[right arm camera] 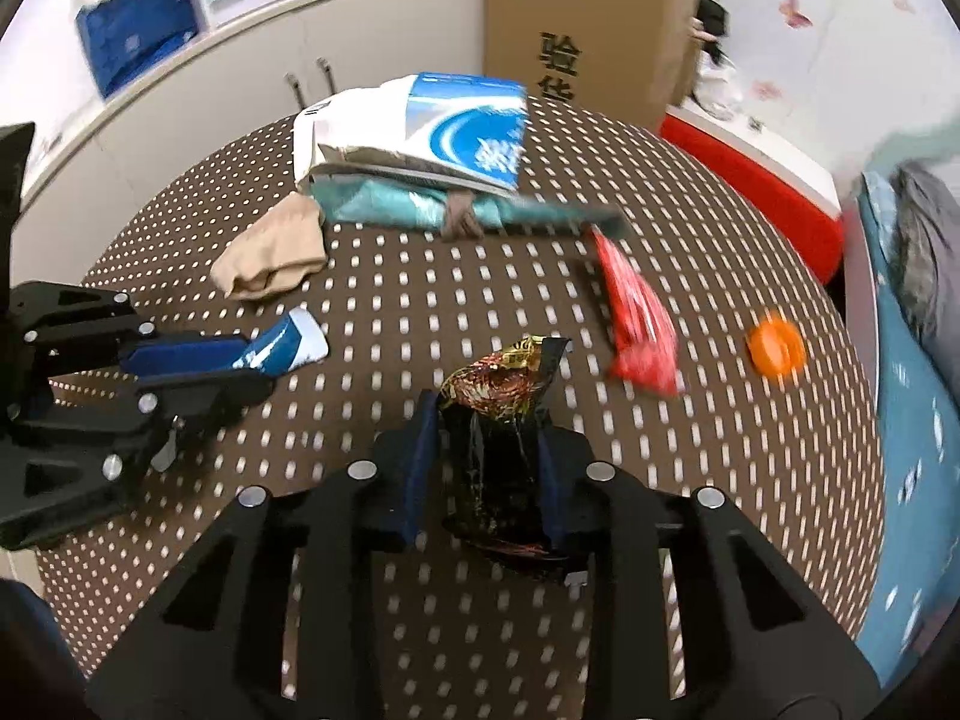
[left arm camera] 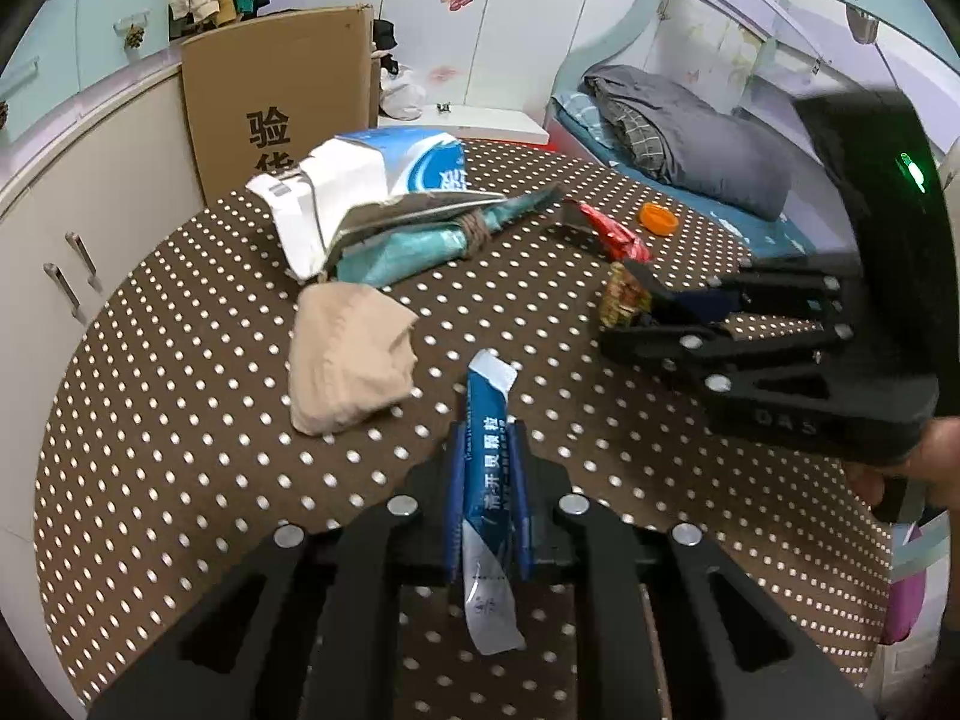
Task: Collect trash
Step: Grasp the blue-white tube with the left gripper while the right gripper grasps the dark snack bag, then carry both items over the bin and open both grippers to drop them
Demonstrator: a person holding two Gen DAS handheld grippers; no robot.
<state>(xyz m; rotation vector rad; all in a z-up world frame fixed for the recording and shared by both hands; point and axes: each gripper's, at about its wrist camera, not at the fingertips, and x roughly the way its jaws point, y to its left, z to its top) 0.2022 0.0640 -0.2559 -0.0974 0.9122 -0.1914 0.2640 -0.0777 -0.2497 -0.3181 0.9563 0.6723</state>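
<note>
left wrist view: on the dotted tablecloth (left arm camera: 180, 420), the left gripper (left arm camera: 489, 450) pinches a blue sachet (left arm camera: 487, 480) upright between its pads. right of it, the right gripper (right arm camera: 486, 420) is closed around a dark crumpled wrapper (right arm camera: 504, 420), with a red wrapper (right arm camera: 639, 324) and an orange cap (right arm camera: 775, 345) lying farther right.

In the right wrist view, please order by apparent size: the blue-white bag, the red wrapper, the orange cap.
1. blue-white bag
2. red wrapper
3. orange cap

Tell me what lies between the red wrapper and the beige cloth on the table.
Only bare dotted tablecloth lies between the red wrapper and the beige cloth, seen in the right wrist view.
</note>
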